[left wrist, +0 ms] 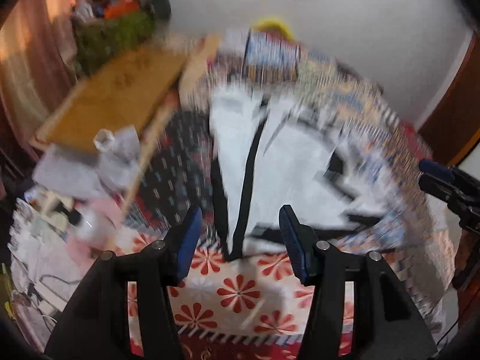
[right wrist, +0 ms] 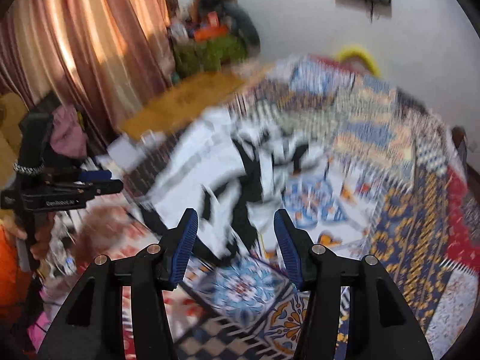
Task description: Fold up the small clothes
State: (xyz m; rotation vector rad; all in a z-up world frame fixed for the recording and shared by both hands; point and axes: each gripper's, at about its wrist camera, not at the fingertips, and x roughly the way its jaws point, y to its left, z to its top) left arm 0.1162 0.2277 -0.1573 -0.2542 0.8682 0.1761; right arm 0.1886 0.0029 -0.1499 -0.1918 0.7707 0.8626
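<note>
Blur everywhere in the left wrist view, but the essentials read. The left gripper (left wrist: 240, 241) has its blue-padded fingers (left wrist: 189, 246) spread apart with nothing between them, only red-flowered patchwork bedspread (left wrist: 240, 294) showing through the gap. The white garment with black trim (left wrist: 270, 162) lies on that spread at twelve o'clock from the fingertips, close ahead but not touched; a black stripe runs down its middle toward the jaws. Lying loose like that, I judge it set down between folds, with the gripper clear of it. At ten o'clock, a tan wooden board (left wrist: 114, 96) slants beside a heap of pale clutter, crowding the garment's left edge. At three o'clock, the other gripper's black-and-blue tip pokes in.

Over to the right wrist view. The right gripper (right wrist: 237, 243) is likewise released, pads apart, nothing pinched. The garment sprawls from eleven to twelve o'clock, rumpled, its near edge just past the fingertips, over the blue-and-orange patterned part of the cover. At nine o'clock the left gripper shows, too side-on to read its jaws. Pink curtains (right wrist: 90, 45) hang at ten o'clock, well clear.
</note>
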